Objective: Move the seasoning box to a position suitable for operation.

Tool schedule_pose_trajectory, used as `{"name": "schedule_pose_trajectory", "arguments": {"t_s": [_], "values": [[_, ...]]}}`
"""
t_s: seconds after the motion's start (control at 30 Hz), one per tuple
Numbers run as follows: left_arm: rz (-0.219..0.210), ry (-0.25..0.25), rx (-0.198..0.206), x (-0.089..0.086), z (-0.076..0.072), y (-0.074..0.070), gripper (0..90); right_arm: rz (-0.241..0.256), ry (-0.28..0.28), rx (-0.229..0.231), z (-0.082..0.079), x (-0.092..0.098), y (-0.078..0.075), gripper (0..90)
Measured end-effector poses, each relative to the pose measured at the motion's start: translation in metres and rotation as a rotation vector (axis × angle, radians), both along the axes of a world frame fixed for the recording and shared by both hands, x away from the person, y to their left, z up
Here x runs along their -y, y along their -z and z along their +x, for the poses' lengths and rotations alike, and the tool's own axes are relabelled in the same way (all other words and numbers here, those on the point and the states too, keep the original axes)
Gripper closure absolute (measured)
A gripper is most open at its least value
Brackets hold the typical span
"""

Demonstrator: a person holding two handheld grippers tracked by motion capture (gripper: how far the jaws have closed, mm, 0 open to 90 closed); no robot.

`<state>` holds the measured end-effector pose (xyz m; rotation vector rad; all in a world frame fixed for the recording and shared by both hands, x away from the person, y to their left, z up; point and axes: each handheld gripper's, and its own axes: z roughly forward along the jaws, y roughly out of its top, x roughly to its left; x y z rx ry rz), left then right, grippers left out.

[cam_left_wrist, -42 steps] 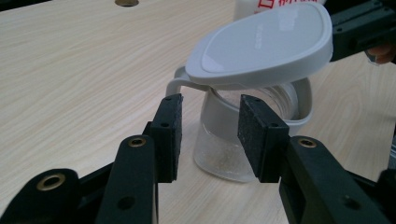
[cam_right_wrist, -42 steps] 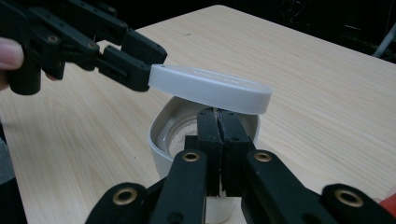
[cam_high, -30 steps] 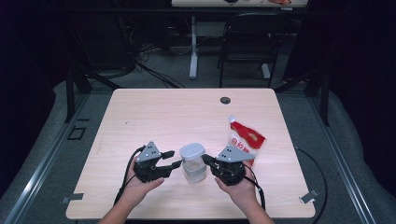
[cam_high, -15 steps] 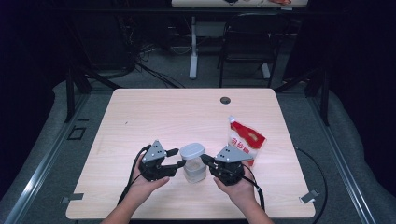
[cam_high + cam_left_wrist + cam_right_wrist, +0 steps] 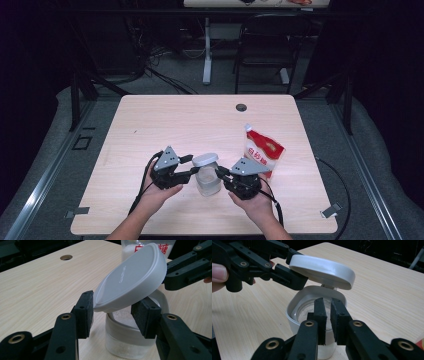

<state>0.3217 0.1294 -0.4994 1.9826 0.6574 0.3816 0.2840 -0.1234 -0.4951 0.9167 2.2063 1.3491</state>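
Both grippers have come closer to the jar since the earlier frames, and its lid now stands lifted at a tilt instead of lying flat.

The jar (image 5: pixel 207 181) is a small translucent container with a white rounded collar; it stands at the near middle of the table (image 5: pixel 165 120), between the two hands. Some white powder shows inside it in the right gripper view. Its lid (image 5: pixel 131 277) is pale grey, smooth and oval, with faint small lettering on top; it seems to hang on a hinge at the far side of the collar. The left gripper (image 5: pixel 112 312) has its jaws partly open on either side of the lid's lower edge; one pad touches the edge, and I cannot tell whether the other does. The right gripper (image 5: pixel 328 320) has its jaws almost together over the near rim of the jar; whether they pinch the rim I cannot tell.

Right of the jar, just behind the right hand, stands a red and white pouch (image 5: pixel 262 152). The table is light wood with a round cable hole (image 5: pixel 241 107) near its far edge. Around it the room is dark, with a grey floor, loose cables and a black chair (image 5: pixel 267 45) far behind.
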Motion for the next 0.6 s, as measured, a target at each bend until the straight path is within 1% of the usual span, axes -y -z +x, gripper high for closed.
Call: {"name": "schedule_pose_trajectory", "arguments": {"t_s": [0.03,0.2,0.33,0.4,0.43,0.6], "values": [[-0.013,-0.001,-0.004,0.000,0.002,0.000,54.2,-0.003,0.004,0.003,0.000,0.001,0.000,81.6],[-0.012,-0.005,0.000,0.000,0.004,0.000,57.3,0.001,0.014,0.003,-0.001,0.002,0.001,79.5],[-0.024,-0.019,-0.016,-0.001,0.009,-0.001,62.0,0.002,0.017,0.003,-0.001,0.004,0.002,78.5],[-0.024,-0.017,-0.023,-0.002,0.010,-0.001,64.8,0.002,0.018,0.002,-0.001,0.005,0.002,78.4],[-0.032,-0.016,-0.032,-0.002,0.011,-0.001,65.4,0.003,0.021,-0.001,-0.002,0.006,0.002,78.2],[-0.040,-0.026,-0.033,-0.004,0.013,-0.001,69.9,0.002,0.025,-0.004,-0.002,0.007,0.003,77.9]]}}
